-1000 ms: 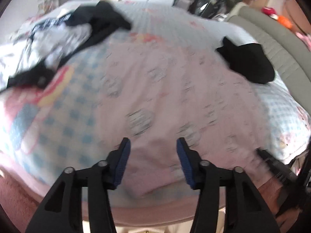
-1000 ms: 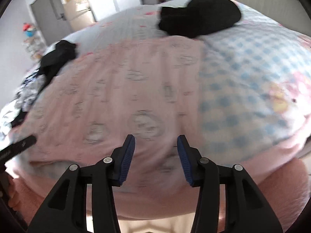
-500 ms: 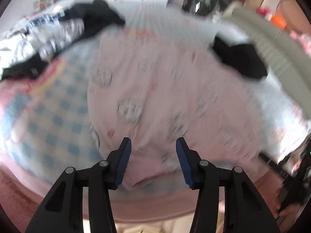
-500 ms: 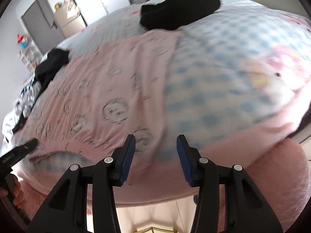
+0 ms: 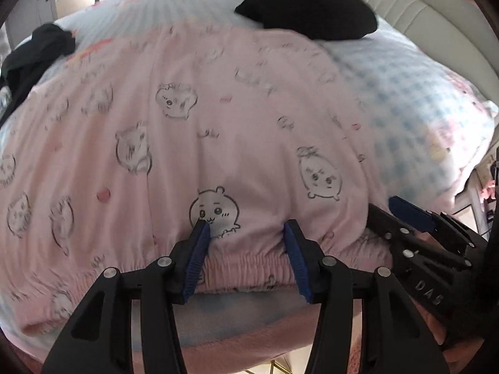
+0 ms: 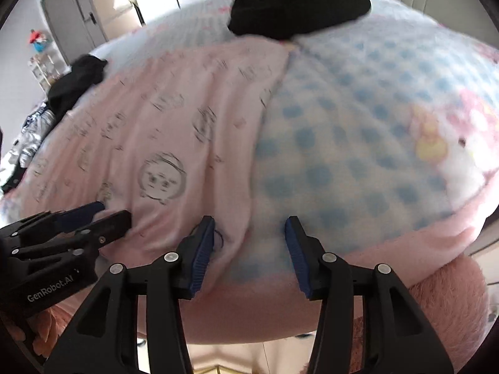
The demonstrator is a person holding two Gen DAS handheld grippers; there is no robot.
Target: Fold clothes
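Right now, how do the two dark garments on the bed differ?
The black garment near the headboard is a compact, solid-black mound; the dark garment at far left is strung out and rumpled, beside patterned clothes. The first lies just beyond the pink pyjama bottoms; the second off their left edge. Both unfolded.

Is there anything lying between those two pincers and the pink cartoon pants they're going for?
Nothing visible does. The left gripper sits open right at the elastic waistband of the pink pants, and the right gripper is open at their right edge. The black garment lies far behind.
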